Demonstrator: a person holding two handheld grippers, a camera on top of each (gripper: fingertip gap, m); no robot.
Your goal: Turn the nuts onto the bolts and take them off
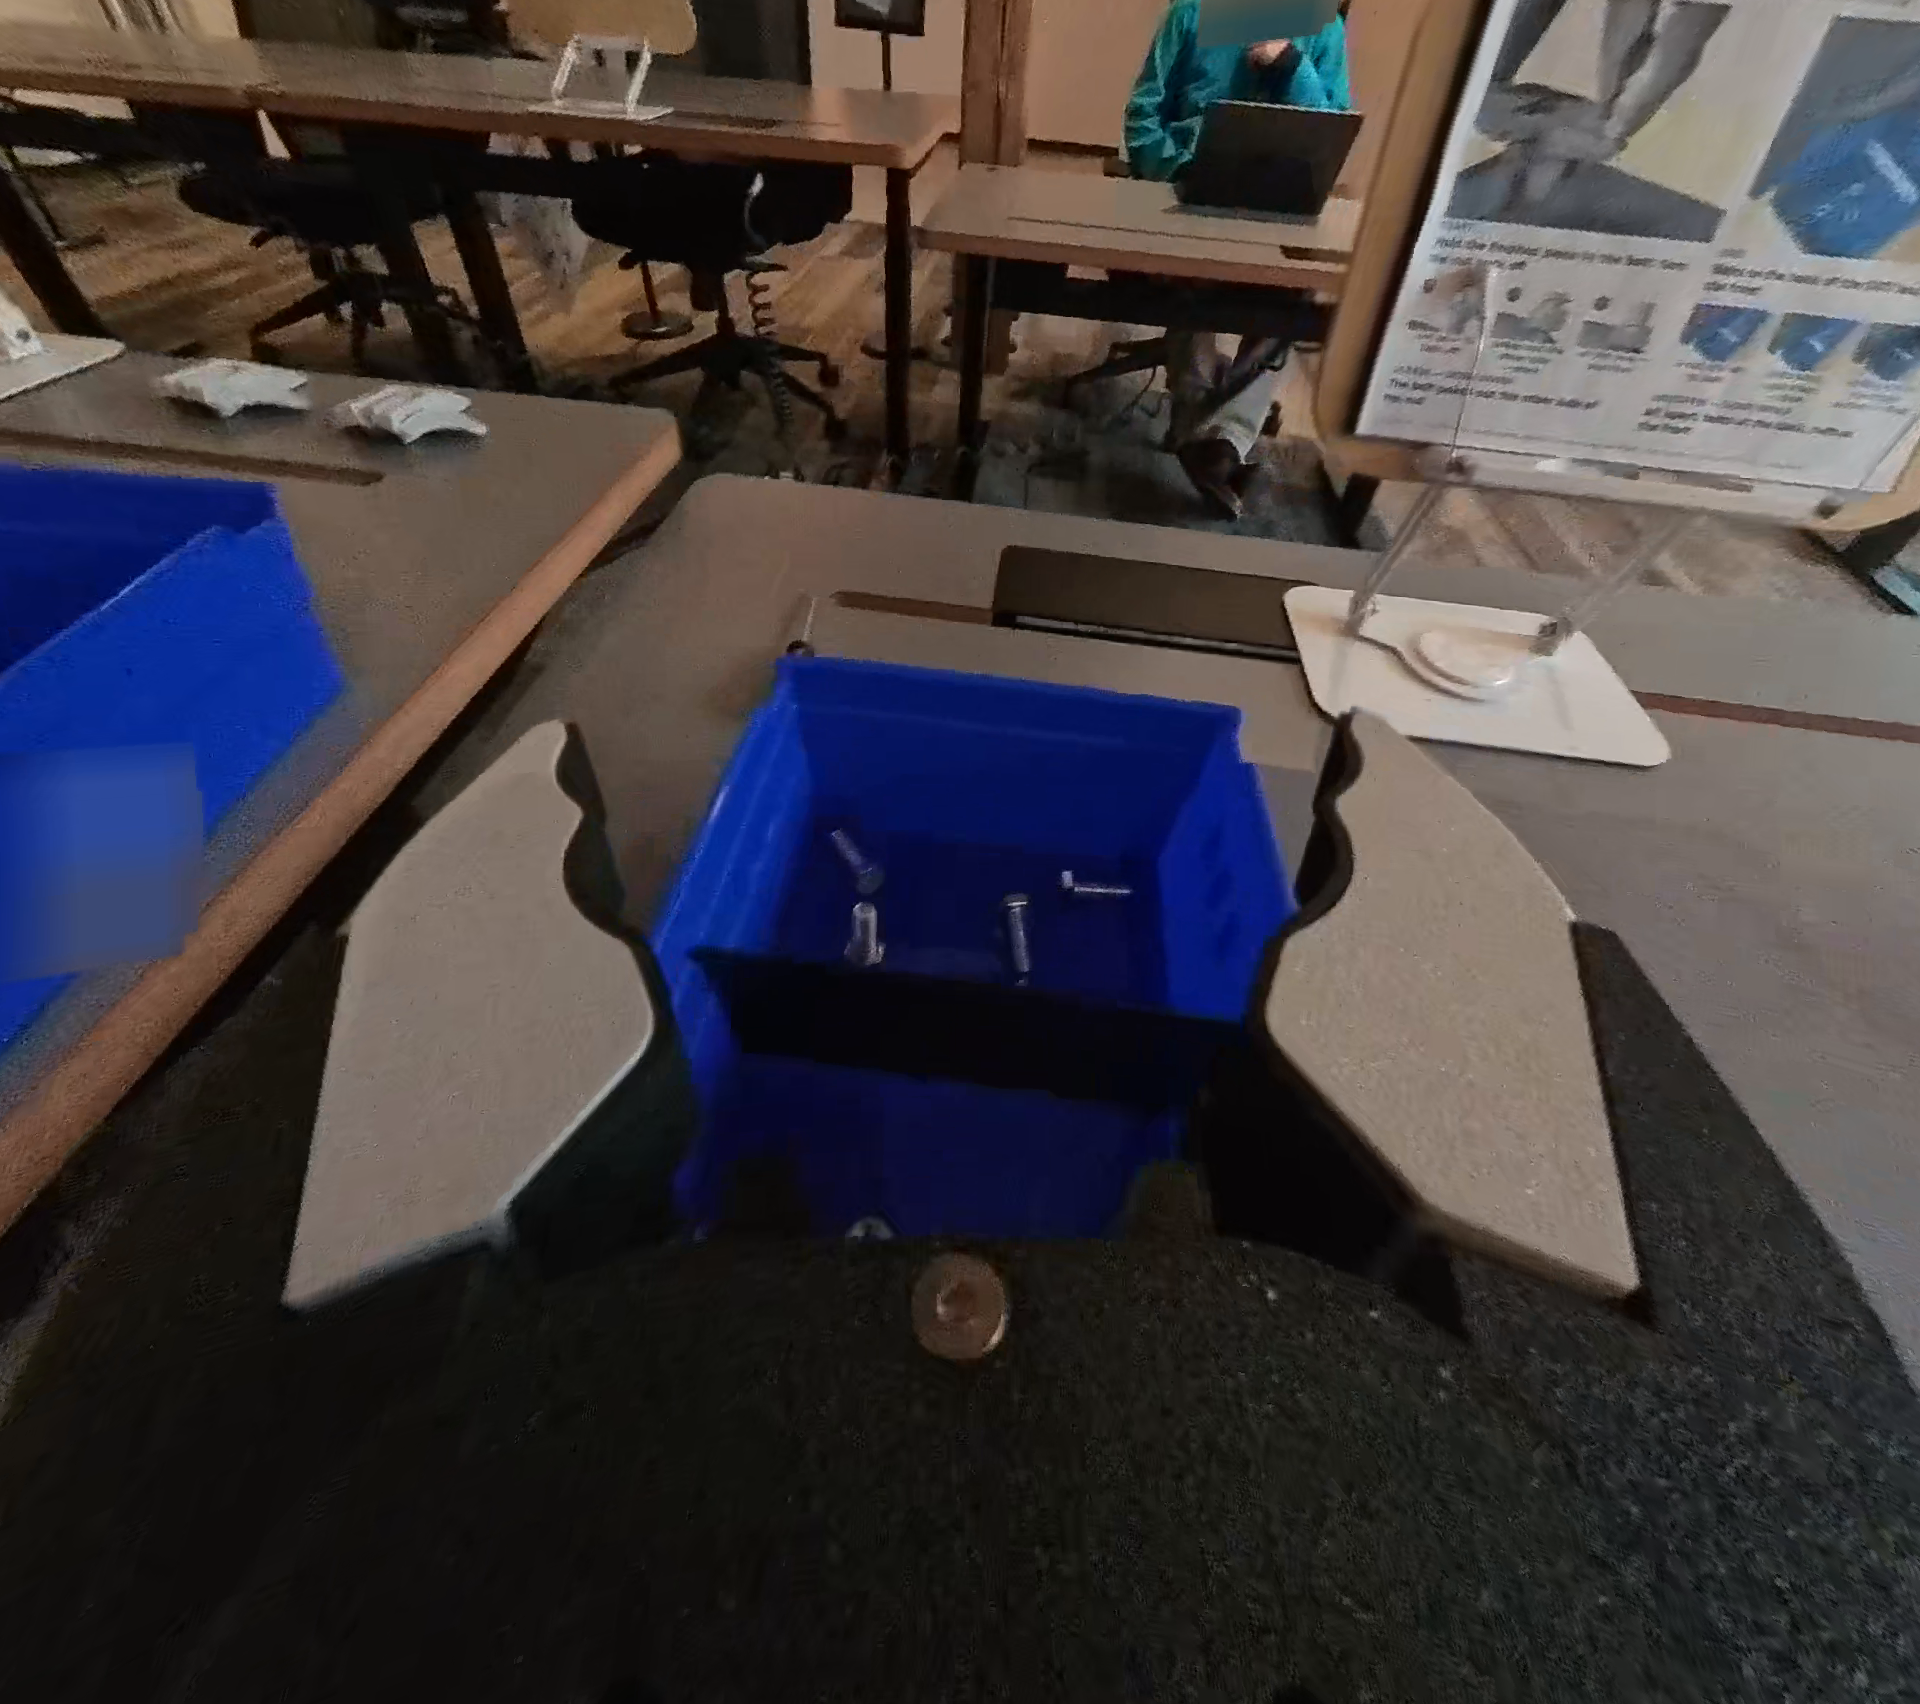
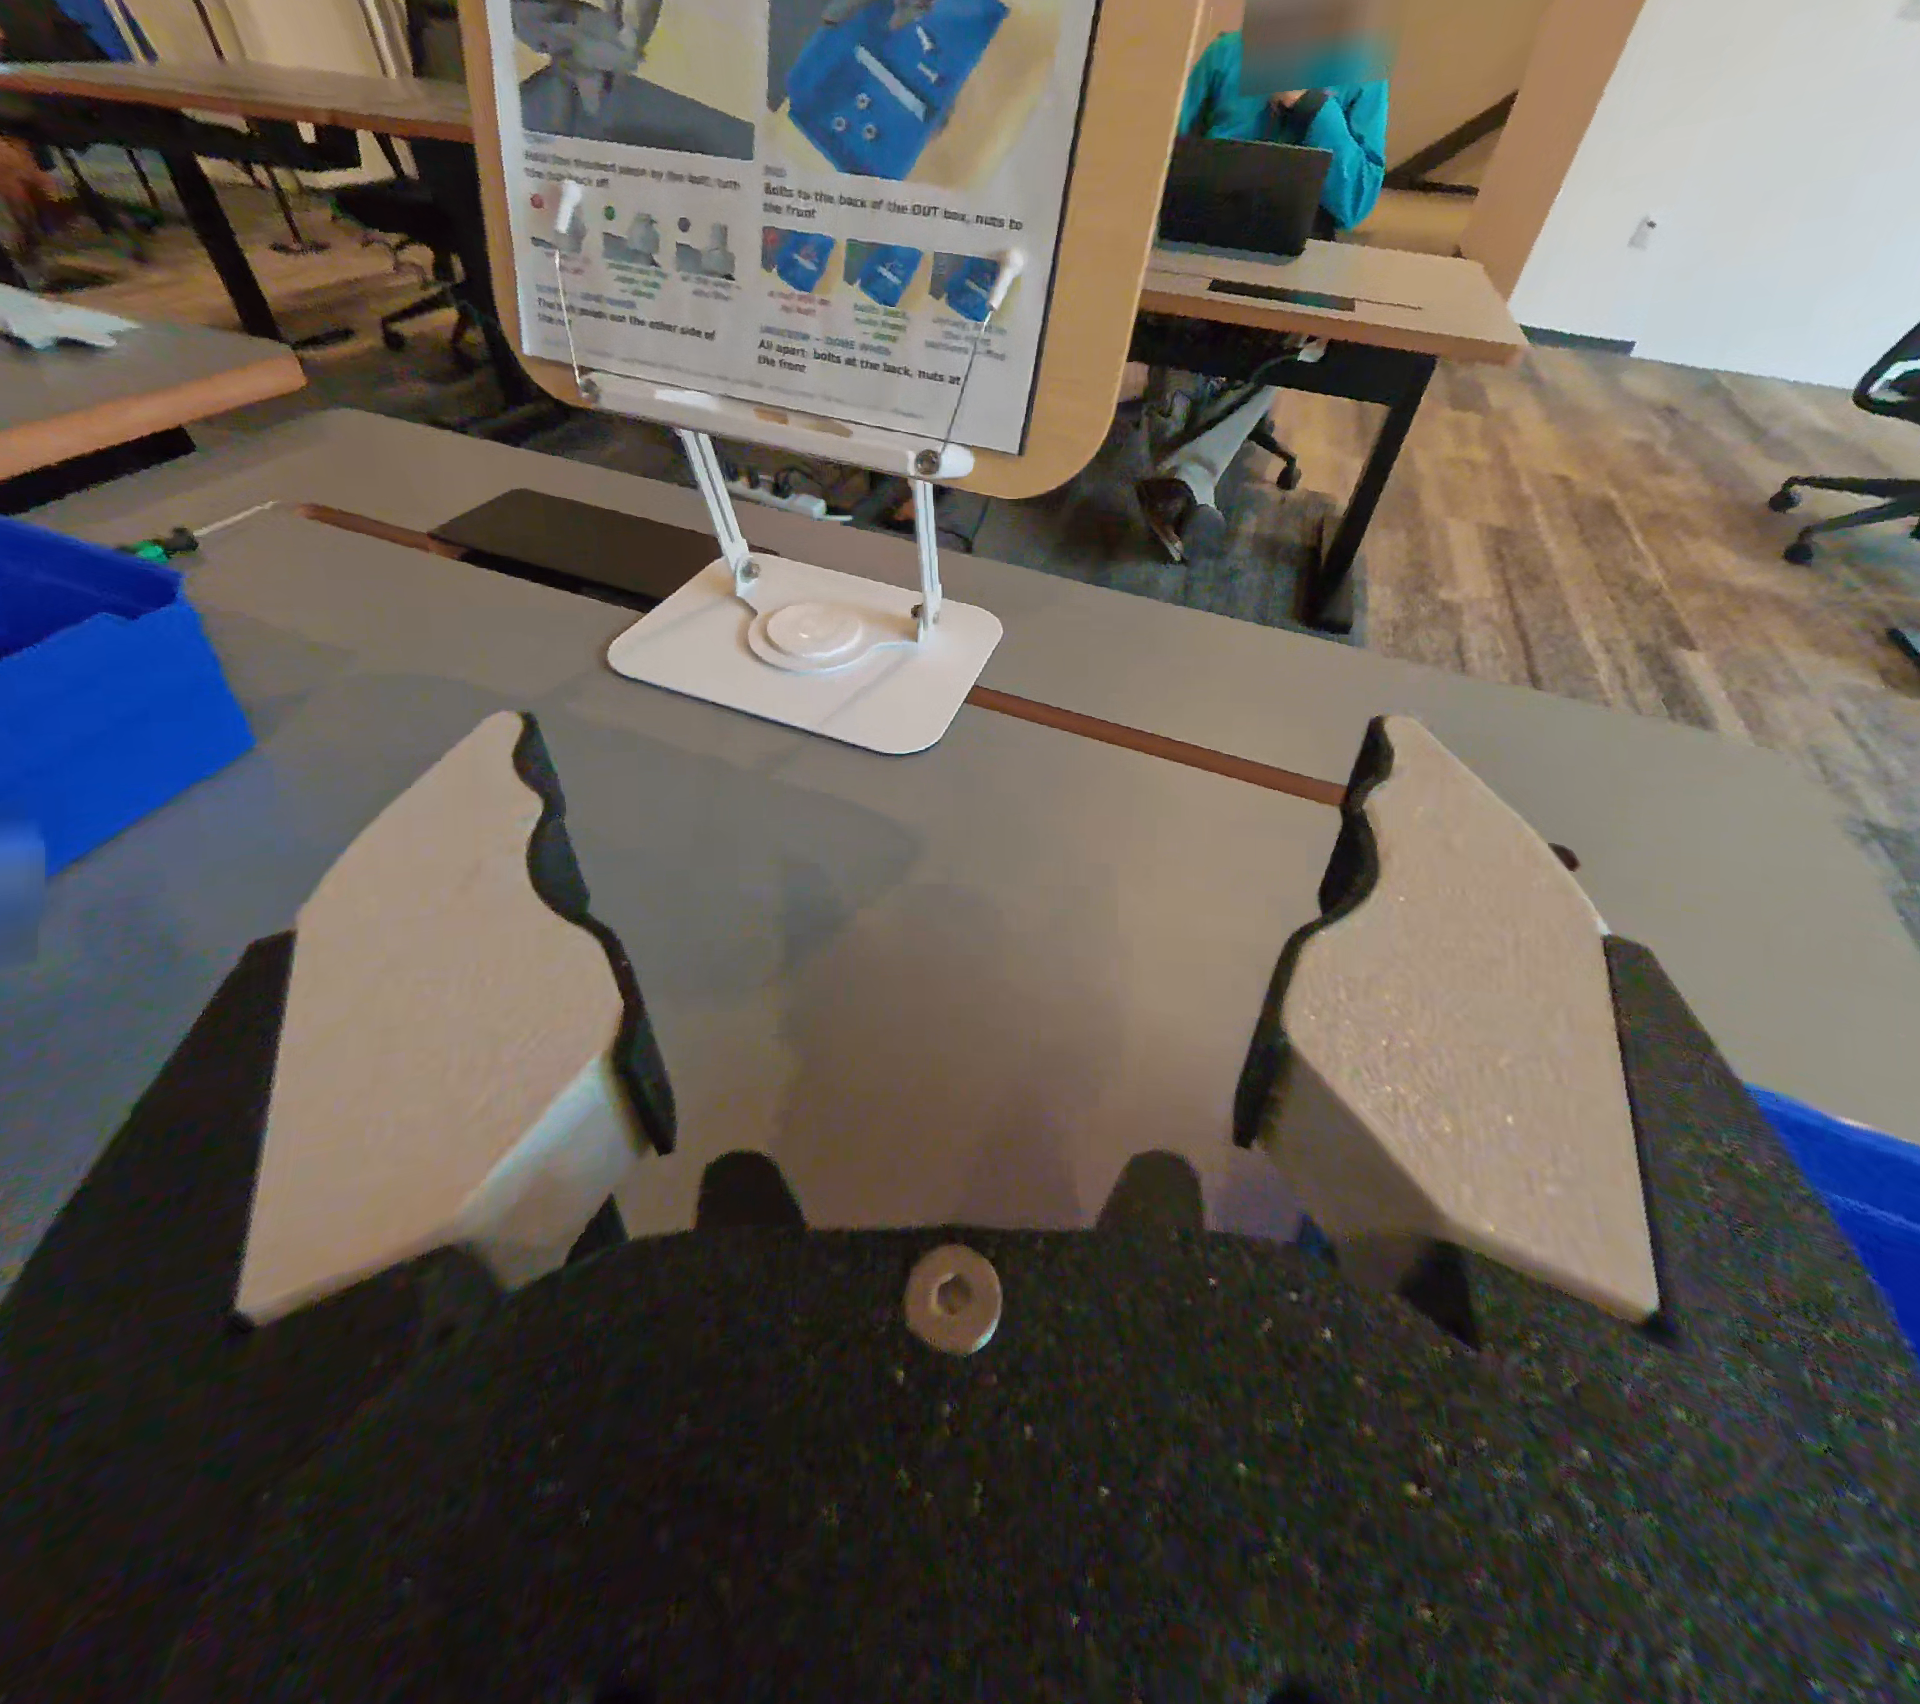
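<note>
A small blue bin (image 1: pixel 1216 833) stands on the grey table (image 1: pixel 1714 875), split by a black divider (image 1: pixel 966 1005). Several silver bolts (image 1: pixel 1016 932) lie in its back compartment. A small silvery piece (image 1: pixel 868 1228) shows at the near edge of the front compartment; what it is I cannot tell. My left gripper (image 1: pixel 956 735) is open and empty, its fingers on either side of the bin. My right gripper (image 2: pixel 951 729) is open and empty above bare table (image 2: pixel 1039 875). No nuts show clearly.
An instruction sheet on a wooden board (image 1: pixel 1662 148) (image 2: pixel 800 96) stands on a white base (image 1: pixel 1475 698) (image 2: pixel 810 657) behind the bin. A larger blue bin (image 1: pixel 135 667) (image 2: pixel 94 688) sits at the left. More blue plastic (image 2: pixel 1849 1176) shows at the lower right. A person sits at a far desk.
</note>
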